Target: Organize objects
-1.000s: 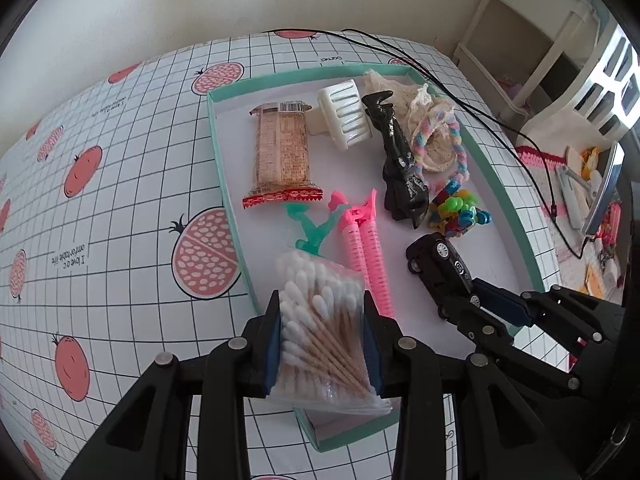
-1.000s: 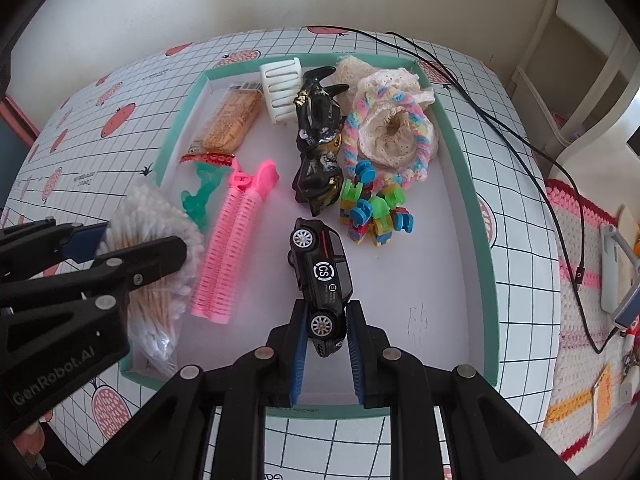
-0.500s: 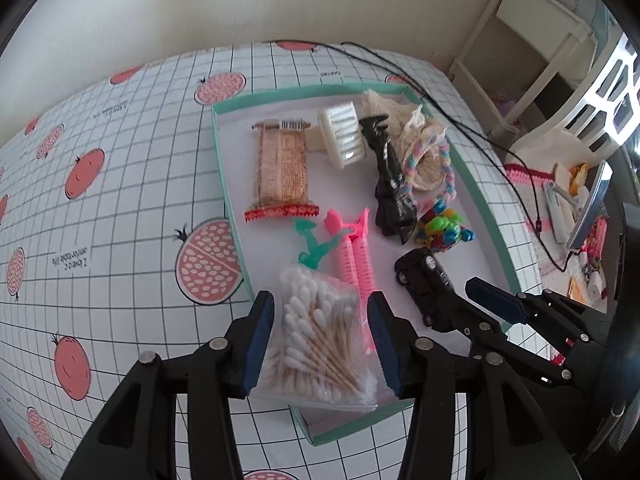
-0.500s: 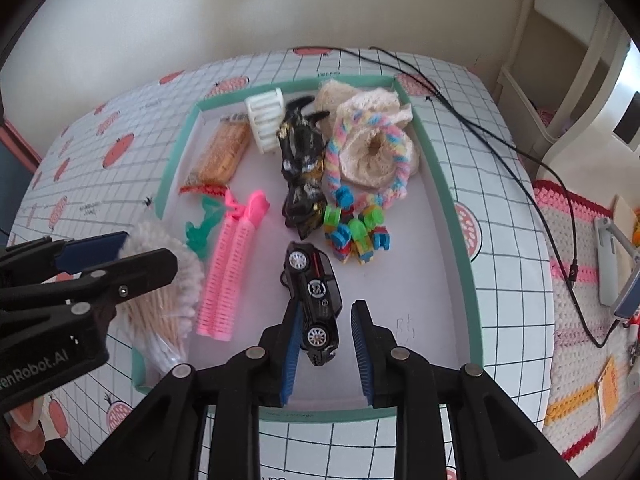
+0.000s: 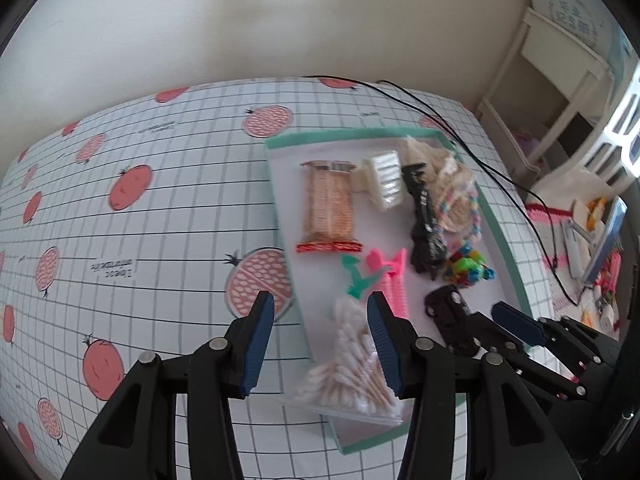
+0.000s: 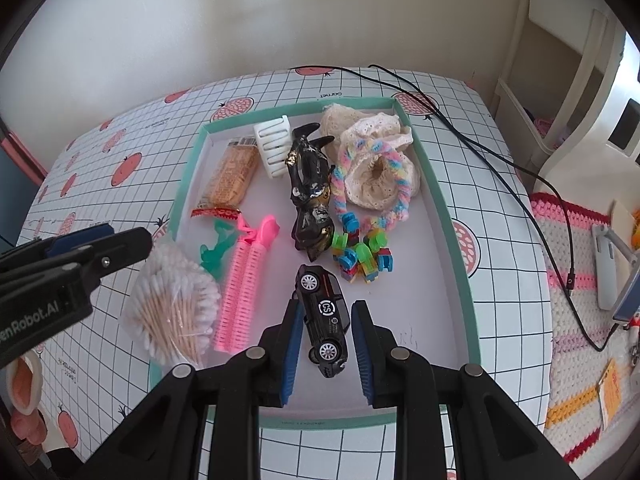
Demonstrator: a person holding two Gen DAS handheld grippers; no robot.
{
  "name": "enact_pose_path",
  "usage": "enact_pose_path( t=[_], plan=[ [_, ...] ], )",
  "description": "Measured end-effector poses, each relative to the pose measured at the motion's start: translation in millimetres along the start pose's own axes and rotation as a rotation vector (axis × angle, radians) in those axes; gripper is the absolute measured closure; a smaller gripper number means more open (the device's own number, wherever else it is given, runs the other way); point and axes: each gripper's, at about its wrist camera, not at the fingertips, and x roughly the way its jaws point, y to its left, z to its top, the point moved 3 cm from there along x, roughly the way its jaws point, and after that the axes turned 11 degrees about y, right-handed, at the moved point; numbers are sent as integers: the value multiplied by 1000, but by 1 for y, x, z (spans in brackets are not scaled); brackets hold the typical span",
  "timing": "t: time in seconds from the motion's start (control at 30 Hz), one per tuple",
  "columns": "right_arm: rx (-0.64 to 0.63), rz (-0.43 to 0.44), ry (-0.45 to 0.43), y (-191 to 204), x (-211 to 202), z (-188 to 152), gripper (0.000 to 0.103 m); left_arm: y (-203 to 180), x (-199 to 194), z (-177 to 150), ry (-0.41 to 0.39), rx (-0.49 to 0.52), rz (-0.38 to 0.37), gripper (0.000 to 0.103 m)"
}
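A teal-rimmed tray (image 6: 440, 208) lies on the pomegranate-print tablecloth. A clear bag of cotton swabs (image 5: 352, 364) rests in the tray's near-left corner and partly overhangs the rim. My left gripper (image 5: 320, 312) hangs open above and slightly left of the bag, touching nothing. In the right wrist view the same bag (image 6: 172, 312) lies below the left gripper (image 6: 116, 240). A black toy car (image 6: 326, 316) sits on the tray floor. My right gripper (image 6: 327, 314) is open, with a blue pad on each side of the car and a small gap at both.
The tray also holds pink hair rollers (image 6: 244, 292), a green clip (image 6: 218, 248), a cracker packet (image 6: 232, 176), a white hair claw (image 6: 274, 148), a black figurine (image 6: 310, 184), a pastel rope ring (image 6: 376, 184) on lace and colourful blocks (image 6: 360, 256). A black cable (image 6: 500, 156) crosses the table's right side.
Both grippers have opened and drawn back. The left let go of the cotton swab bag and the right let go of the toy car; both things now lie in the tray.
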Motion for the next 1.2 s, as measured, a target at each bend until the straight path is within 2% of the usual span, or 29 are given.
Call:
enact_pose_path(
  t=[0.1, 0.2, 0.27, 0.3, 0.4, 0.47, 0.5, 0.67, 0.73, 0.83, 1.03, 1.2],
  plan=[
    [12, -2, -7, 1, 0, 2, 73, 10, 0, -2, -14, -34, 22, 53],
    [14, -2, -17, 3, -1, 2, 62, 22, -1, -3, -32, -73, 41, 52],
    [13, -1, -24, 4, -1, 3, 54, 29, -1, -3, -47, -97, 58, 39],
    [13, -3, -28, 5, -2, 3, 47, 31, -1, -3, -54, -105, 61, 28],
    [12, 0, -39, 6, -3, 3, 35, 39, -2, -6, -71, -129, 69, 25],
    [13, 3, -41, 7, -3, 3, 31, 44, -3, -7, -85, -142, 78, 18],
    [15, 3, -44, 7, -3, 3, 26, 47, -3, -8, -90, -149, 80, 12],
    [28, 7, -51, 8, -3, 3, 17, 58, -1, -12, -101, -175, 101, 8],
    [32, 11, -56, 8, -4, 3, 11, 62, -2, -15, -106, -187, 105, 1],
    [32, 12, -65, 10, -5, 3, 2, 65, -4, -18, -116, -198, 106, 1],
    [33, 17, -81, 14, -8, 3, 0, 69, -14, -24, -150, -196, 116, 1],
    [40, 30, -93, 18, -15, 1, 0, 75, -23, -31, -175, -208, 96, 1]
  ],
)
